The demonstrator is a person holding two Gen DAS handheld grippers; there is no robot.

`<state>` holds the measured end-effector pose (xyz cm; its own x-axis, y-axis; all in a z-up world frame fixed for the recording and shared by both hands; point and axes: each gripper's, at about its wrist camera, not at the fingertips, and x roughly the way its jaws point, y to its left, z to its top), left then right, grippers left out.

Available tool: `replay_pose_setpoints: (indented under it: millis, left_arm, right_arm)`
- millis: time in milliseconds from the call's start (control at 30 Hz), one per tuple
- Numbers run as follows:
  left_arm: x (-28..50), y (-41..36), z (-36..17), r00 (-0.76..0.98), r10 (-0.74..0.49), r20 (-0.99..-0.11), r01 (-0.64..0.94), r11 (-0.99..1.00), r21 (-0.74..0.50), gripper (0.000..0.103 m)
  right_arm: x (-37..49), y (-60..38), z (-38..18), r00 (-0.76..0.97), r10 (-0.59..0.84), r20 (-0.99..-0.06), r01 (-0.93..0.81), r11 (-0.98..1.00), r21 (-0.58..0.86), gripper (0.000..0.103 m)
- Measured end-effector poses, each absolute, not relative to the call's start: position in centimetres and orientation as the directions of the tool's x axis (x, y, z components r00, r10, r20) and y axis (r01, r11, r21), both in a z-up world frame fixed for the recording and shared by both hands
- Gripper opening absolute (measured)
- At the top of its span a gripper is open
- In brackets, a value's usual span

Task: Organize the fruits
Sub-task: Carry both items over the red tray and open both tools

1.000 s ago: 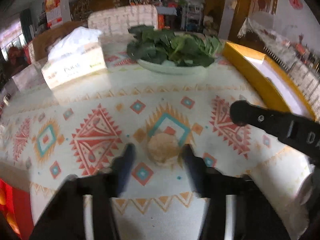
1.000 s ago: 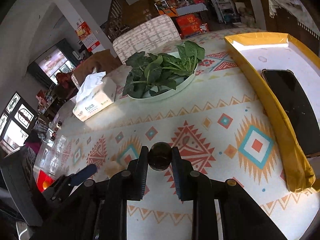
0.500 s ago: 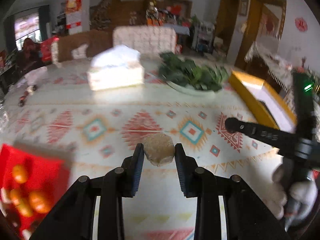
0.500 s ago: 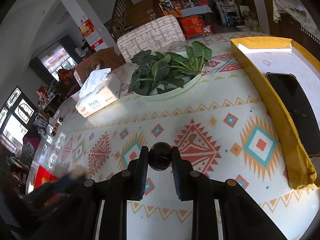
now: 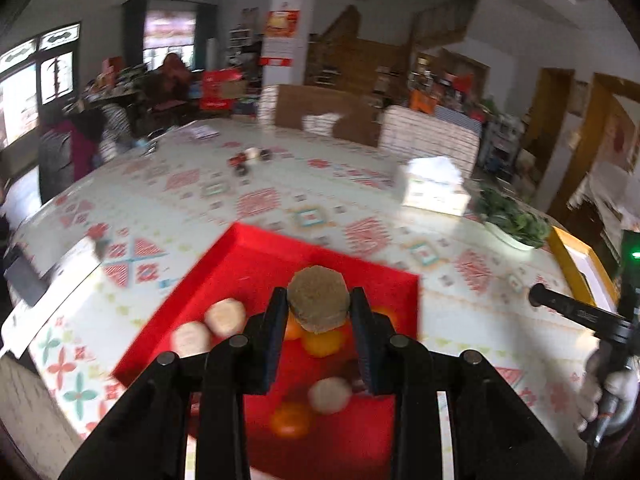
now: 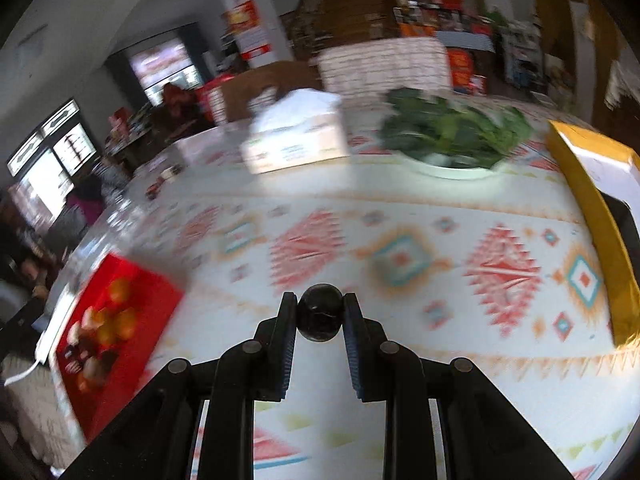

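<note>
My left gripper [image 5: 319, 310] is shut on a round tan-brown fruit [image 5: 318, 303] and holds it above a red tray [image 5: 248, 264]. The tray holds several oranges [image 5: 322, 342] and pale round fruits [image 5: 225, 316]. My right gripper [image 6: 320, 316] is shut on a small dark round fruit [image 6: 320, 317] above the patterned tablecloth. The red tray also shows in the right wrist view [image 6: 156, 292] at the far left, with fruits in it. The right gripper's tool shows at the right of the left wrist view [image 5: 576, 312].
A tissue box [image 6: 294, 136] and a white dish of green leaves [image 6: 456, 136] stand at the back of the table. A yellow-edged box [image 6: 592, 208] lies along the right side. Small items [image 5: 248, 158] sit far across the table. People sit at far left.
My left gripper closed on the tan fruit, lifted it off the cloth and swung left over the red tray. My right gripper, still holding the dark fruit, has turned left.
</note>
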<state>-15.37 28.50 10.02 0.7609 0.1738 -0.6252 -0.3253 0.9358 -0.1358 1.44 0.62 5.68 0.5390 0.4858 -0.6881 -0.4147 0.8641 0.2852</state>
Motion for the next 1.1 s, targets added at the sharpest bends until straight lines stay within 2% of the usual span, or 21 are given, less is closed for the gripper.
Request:
replay_pose_setpoints:
  millis: [167,400,900,933,1033,1100]
  left_arm:
    - [-17.3,30.2,7.8,0.74,0.19,-0.645,-0.355,0.925,-0.135,0.031]
    - [-18.0,32.0,5.7,0.72,0.176,-0.672,-0.371,0.915,-0.157,0.031]
    - [-14.5,31.2,4.1,0.706,0.122,-0.697,-0.313,0.937,-0.154,0.03]
    - [-14.5,31.1,4.1,0.707,0.122,-0.697,-0.311,0.938,-0.152,0.032]
    - [-14.7,31.1,4.4,0.713,0.125,-0.69,-0.316,0.936,-0.157,0.049]
    - [-15.3,31.5,5.0,0.725,0.129,-0.676,-0.327,0.929,-0.173,0.056]
  right_arm:
    - [-2.8,6.4,6.9,0.458,0.576,-0.678,-0.535,0.787,0.307,0.025]
    - [-8.4,14.5,5.8,0.311,0.645,-0.698,-0.673,0.668,0.318,0.025]
    - [-12.7,19.5,2.6,0.314,0.578,-0.753,-0.746,0.641,0.181,0.025]
    - [-12.8,19.6,2.6,0.315,0.577,-0.754,-0.747,0.64,0.178,0.025]
    - [-13.0,19.7,2.4,0.322,0.576,-0.752,-0.755,0.635,0.164,0.027]
    - [-13.1,19.6,2.7,0.324,0.587,-0.742,-0.758,0.631,0.168,0.027]
